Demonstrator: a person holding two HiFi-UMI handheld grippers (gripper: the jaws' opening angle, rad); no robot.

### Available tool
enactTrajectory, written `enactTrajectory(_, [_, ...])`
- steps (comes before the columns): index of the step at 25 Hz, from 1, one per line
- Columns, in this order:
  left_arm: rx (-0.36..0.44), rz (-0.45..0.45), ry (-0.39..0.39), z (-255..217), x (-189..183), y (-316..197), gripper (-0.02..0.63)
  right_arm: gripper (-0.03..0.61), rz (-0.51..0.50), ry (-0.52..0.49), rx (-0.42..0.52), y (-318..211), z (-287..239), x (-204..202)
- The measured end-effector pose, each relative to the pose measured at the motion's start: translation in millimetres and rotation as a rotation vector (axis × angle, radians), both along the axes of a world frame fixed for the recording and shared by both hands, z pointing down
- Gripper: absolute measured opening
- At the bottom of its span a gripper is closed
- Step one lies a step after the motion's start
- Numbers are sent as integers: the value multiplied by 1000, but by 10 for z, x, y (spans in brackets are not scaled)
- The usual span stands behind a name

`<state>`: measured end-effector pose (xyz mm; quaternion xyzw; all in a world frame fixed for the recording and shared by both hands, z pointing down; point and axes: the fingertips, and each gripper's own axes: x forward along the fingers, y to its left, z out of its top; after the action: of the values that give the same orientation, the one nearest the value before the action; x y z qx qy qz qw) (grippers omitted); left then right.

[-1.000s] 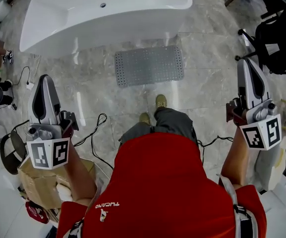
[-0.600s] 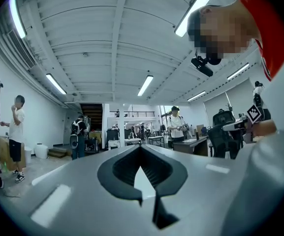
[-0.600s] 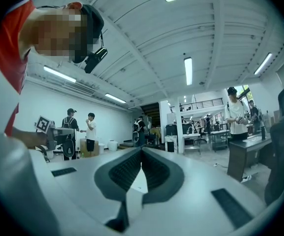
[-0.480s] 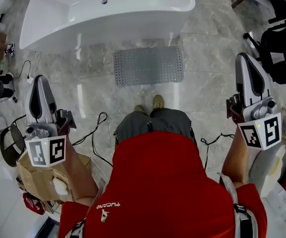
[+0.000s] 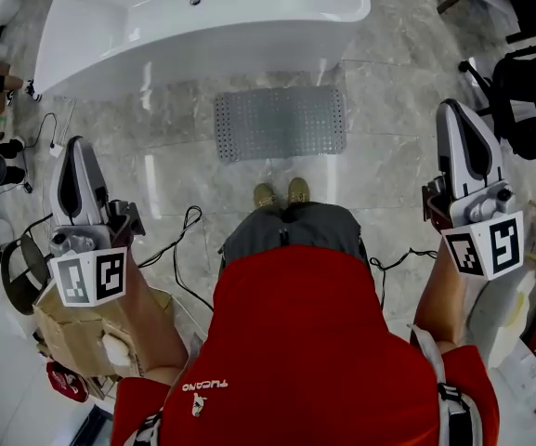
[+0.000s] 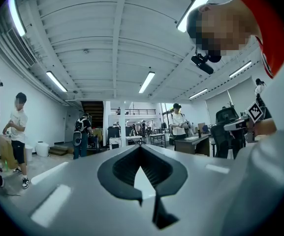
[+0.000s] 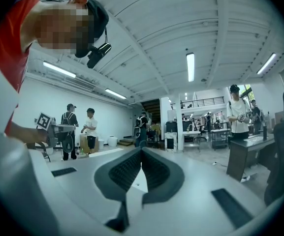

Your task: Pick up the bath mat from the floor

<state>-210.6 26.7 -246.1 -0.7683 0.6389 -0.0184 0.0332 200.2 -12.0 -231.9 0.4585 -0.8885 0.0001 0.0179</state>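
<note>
The left gripper (image 5: 76, 143) and right gripper (image 5: 455, 107) were held level, jaws together and empty, as no grasp had begun. The bath mat (image 5: 281, 122) lay flat on the floor (image 5: 393, 82) ahead, between both jaws.

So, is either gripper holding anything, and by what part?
Nothing held: the left gripper and right gripper are shut, empty; the bath mat lies on the floor.

Red shirt (image 5: 295, 342), perhaps olive shoes (image 5: 297, 190)
</note>
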Motion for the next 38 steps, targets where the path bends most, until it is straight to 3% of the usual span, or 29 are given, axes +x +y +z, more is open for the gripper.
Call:
enactTrajectory(27, [-100,18,39,1382,-337,-492,5,2,106,51,-114,-309,1191,-176])
enactTrajectory(38, [-143,1,45,2161,-409,-658,5,2,131,72,-164,-450,1910,-153])
